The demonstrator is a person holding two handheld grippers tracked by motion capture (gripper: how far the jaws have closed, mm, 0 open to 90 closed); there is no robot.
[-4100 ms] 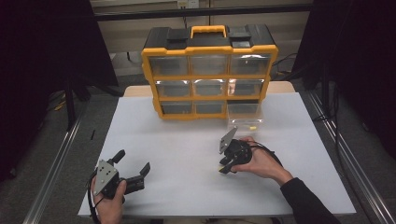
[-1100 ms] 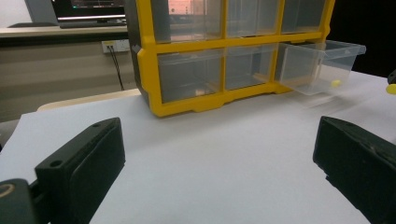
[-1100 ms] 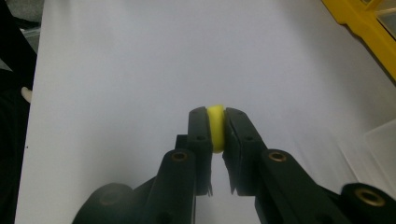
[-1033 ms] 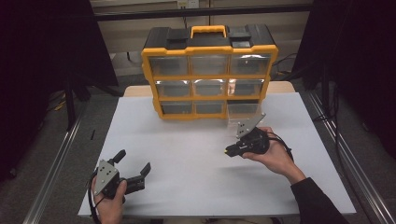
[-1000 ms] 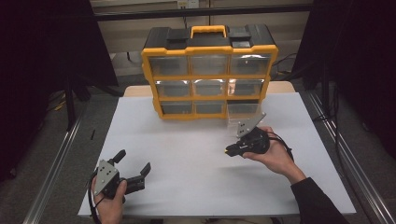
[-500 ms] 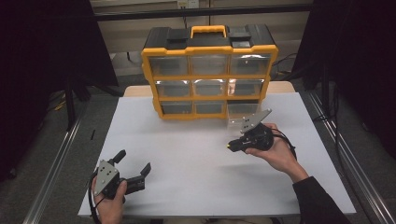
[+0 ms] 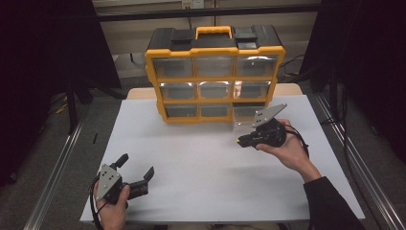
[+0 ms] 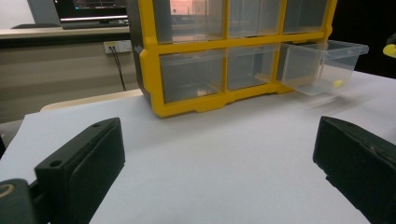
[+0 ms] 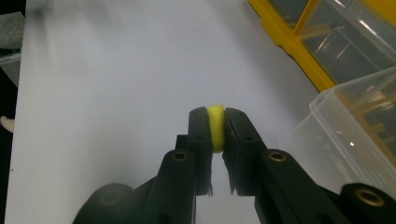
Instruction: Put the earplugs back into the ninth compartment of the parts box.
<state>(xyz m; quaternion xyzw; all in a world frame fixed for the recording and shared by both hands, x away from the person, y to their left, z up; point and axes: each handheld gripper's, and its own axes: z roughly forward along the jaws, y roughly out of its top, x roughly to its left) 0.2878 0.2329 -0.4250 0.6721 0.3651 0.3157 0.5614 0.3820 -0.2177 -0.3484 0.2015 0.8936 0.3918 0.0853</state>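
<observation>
Pinching a small yellow ring (image 9: pixel 215 127), the right tool (image 9: pixel 216 116) could drop it beside the open drawer (image 9: pixel 355 135); left tool (image 7: pixel 135 176) spread.

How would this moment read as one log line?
right gripper: shut on yellow piece | beside open drawer | left gripper: open, on table

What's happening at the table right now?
A person works with two handheld grippers at a white table. The right gripper has its jaws shut on a small yellow piece and holds it above the table, beside the clear drawer pulled out of the bottom row of the yellow organizer. Another small yellow bit already lies in that drawer. The left gripper rests near the table's front edge, jaws wide open and empty.
</observation>
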